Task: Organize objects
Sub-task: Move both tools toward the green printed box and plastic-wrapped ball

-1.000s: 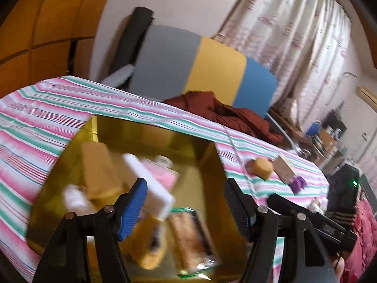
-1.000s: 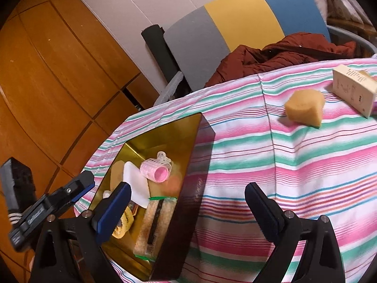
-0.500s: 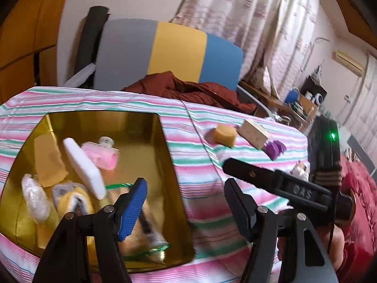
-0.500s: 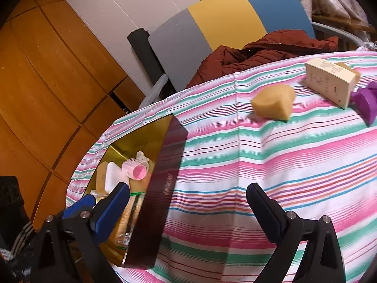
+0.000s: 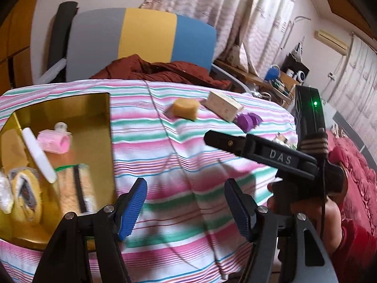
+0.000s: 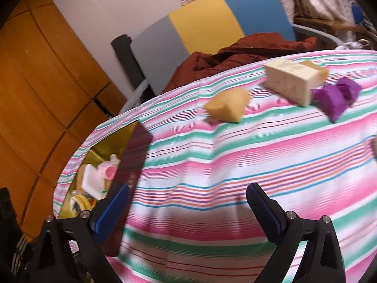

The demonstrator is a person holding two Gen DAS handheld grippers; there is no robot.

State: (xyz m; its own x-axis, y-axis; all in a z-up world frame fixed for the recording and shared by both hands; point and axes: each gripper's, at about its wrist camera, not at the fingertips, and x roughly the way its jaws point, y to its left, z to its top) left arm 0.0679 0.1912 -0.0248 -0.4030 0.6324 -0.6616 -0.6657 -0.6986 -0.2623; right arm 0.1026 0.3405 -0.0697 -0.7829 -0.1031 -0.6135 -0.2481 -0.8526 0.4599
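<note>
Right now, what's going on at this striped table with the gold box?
A person is tidying loose items into the gold box, holding a gripper in each hand. Both the left gripper and the right gripper are open and empty, above the striped cloth. The box already holds a pink curler, a white block and other bits. A yellow sponge, a cream carton and a purple piece sit on the cloth, not yet picked up.

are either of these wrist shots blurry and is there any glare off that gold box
Right wrist view: motion blur smears the yellow sponge and striped cloth. Left wrist view: sharper; the gold box has a mirror-like sheen inside, no harsh glare; gripper shadows fall on the cloth.
</note>
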